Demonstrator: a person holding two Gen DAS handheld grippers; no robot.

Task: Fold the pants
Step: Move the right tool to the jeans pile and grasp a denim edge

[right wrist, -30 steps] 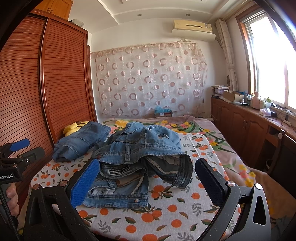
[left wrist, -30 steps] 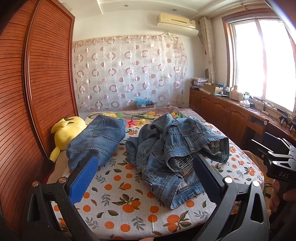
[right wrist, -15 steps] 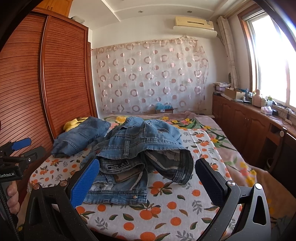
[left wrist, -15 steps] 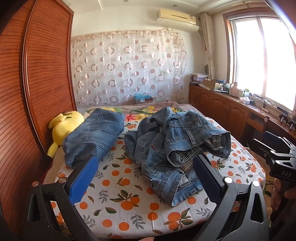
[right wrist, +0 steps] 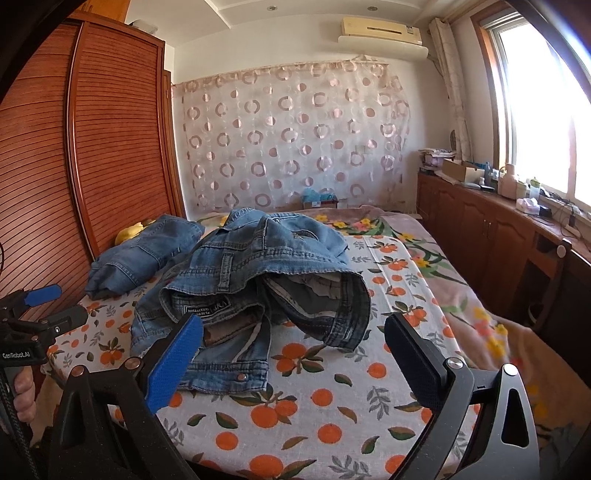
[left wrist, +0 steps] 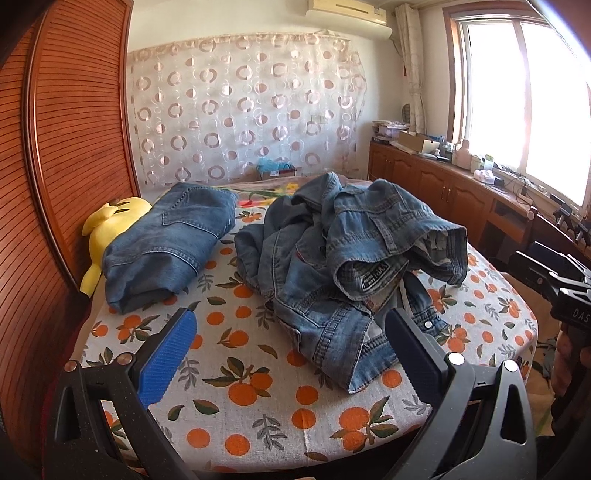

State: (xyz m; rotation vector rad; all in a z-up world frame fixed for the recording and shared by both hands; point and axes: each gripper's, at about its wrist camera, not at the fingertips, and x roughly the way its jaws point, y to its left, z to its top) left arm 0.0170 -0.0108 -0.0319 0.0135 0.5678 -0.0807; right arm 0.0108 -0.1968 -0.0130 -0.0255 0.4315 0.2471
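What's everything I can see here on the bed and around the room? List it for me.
crumpled jeans: 1, blue denim, middle of bed, unfolded heap
folded jeans: 1, blue denim, left side of bed, beside plush
plush: 1, yellow, against wardrobe, partly under folded jeans
bedsheet: 1, white with orange fruit print, covers bed
wardrobe: 1, reddish wood, left of bed
curtain: 1, sheer with circles, back wall
air conditioner: 1, cream, above curtain
cabinets: a row, brown wood, under window, cluttered top
left claw: 1, black, blue pads, open, empty
right claw: 1, same, open, empty
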